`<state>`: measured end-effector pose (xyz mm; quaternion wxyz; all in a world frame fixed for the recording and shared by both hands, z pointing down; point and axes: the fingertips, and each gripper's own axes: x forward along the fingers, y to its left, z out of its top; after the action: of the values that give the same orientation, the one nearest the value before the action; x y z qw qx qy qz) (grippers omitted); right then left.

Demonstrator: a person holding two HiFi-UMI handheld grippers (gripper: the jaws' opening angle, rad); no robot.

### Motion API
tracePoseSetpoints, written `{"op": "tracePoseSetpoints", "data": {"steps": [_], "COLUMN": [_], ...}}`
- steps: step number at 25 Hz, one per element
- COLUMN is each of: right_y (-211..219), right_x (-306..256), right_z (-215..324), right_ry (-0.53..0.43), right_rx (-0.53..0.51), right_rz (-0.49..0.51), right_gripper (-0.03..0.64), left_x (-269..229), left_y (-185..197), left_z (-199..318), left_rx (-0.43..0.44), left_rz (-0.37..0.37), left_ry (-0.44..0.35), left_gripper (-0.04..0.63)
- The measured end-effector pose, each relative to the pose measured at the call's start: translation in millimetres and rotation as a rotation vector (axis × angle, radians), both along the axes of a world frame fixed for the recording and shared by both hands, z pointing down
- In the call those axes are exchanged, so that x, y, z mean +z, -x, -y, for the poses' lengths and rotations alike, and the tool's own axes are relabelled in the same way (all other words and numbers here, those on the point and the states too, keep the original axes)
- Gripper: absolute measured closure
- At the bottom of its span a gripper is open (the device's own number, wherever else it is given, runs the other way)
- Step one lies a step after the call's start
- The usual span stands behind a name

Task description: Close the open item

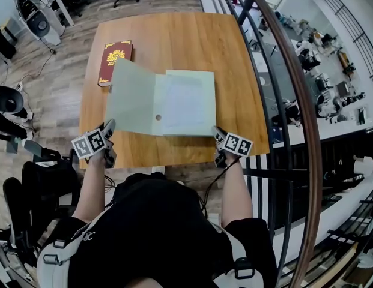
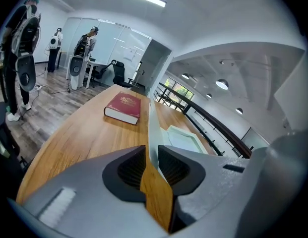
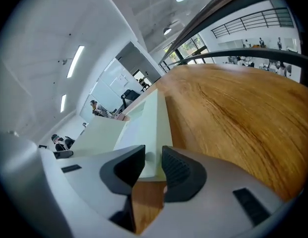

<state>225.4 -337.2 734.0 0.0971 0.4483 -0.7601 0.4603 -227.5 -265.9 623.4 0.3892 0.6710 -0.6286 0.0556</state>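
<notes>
A pale green book (image 1: 186, 104) lies open on the wooden table (image 1: 174, 35). Its left cover (image 1: 131, 98) is raised off the table. In the left gripper view the cover (image 2: 152, 128) shows edge-on as a thin upright sheet. My left gripper (image 1: 109, 126) (image 2: 152, 155) is shut on the cover's near corner, with a pad on each side. The right gripper (image 1: 217, 134) (image 3: 154, 157) is open at the book's near right corner. There the page block (image 3: 144, 123) reaches just between the fingertips, with a little gap on the right side.
A closed dark red book (image 1: 115, 62) (image 2: 124, 107) lies at the table's far left. A curved railing (image 1: 294, 71) runs close along the table's right side, with a drop beyond it. Office chairs and equipment stand on the floor to the left.
</notes>
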Motion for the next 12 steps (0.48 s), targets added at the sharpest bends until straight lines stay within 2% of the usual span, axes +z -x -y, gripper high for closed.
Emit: {"op": "tracePoseSetpoints", "data": {"steps": [2,5,9,12], "right_y": [2,4,10,17], "right_x": [0,0,1,1], "right_z": [-2,-4,-12,-18], "right_ry": [0.002,0.024,0.043,0.043], "right_rx": [-0.019,-0.037,-0.056,-0.042], "right_rz": [-0.025,-0.048,-0.015,0.030], "right_gripper": [0.514,0.514,0.515,0.518], "left_x": [1,0,-9,-18], "left_y": [1,0,-4,-8], "left_z": [-1,-1,1,2], "left_rx": [-0.007,-0.013,-0.001,0.032], "left_rz": [-0.003,-0.019,-0.028,0.005], "left_ry": [0.006,-0.001,-0.046,-0.079], "left_gripper": [0.553,0.568,0.588,0.591]}}
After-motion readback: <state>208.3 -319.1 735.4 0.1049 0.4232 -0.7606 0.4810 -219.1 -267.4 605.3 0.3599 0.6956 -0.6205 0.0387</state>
